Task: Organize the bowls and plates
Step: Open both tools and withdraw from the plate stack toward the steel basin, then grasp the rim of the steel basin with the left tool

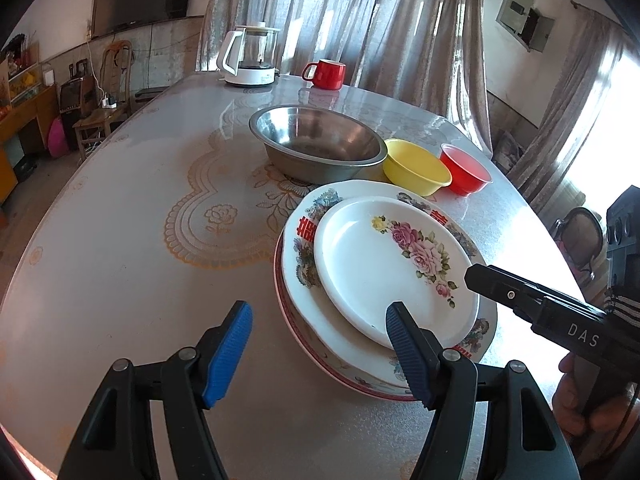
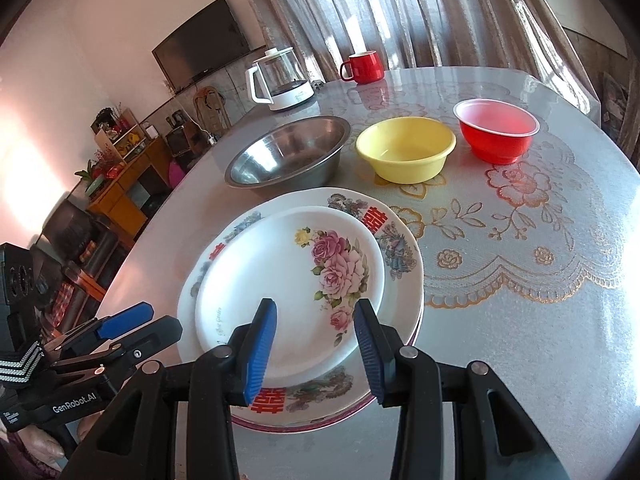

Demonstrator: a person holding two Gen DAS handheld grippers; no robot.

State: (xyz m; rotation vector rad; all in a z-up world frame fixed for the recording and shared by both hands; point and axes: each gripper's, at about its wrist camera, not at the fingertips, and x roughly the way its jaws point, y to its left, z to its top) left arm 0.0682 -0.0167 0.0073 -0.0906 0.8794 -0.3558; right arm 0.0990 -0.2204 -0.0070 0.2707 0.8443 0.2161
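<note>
A stack of plates (image 2: 304, 404) is seen on the table (image 1: 120, 260), topped by a white rose-patterned plate (image 2: 288, 292). Behind the stack, a steel bowl (image 2: 288, 152), a yellow bowl (image 2: 406, 154) and a red bowl (image 2: 496, 130) are lined up, each apart from the next. The left gripper (image 1: 318, 354) is held released, jaws wide, one pad over the stack's near edge. The right gripper (image 2: 316, 350) is held released over the top plate, nothing gripped. A kettle (image 1: 250, 56) and red mug (image 1: 325, 73) are noted at the far edge.
</note>
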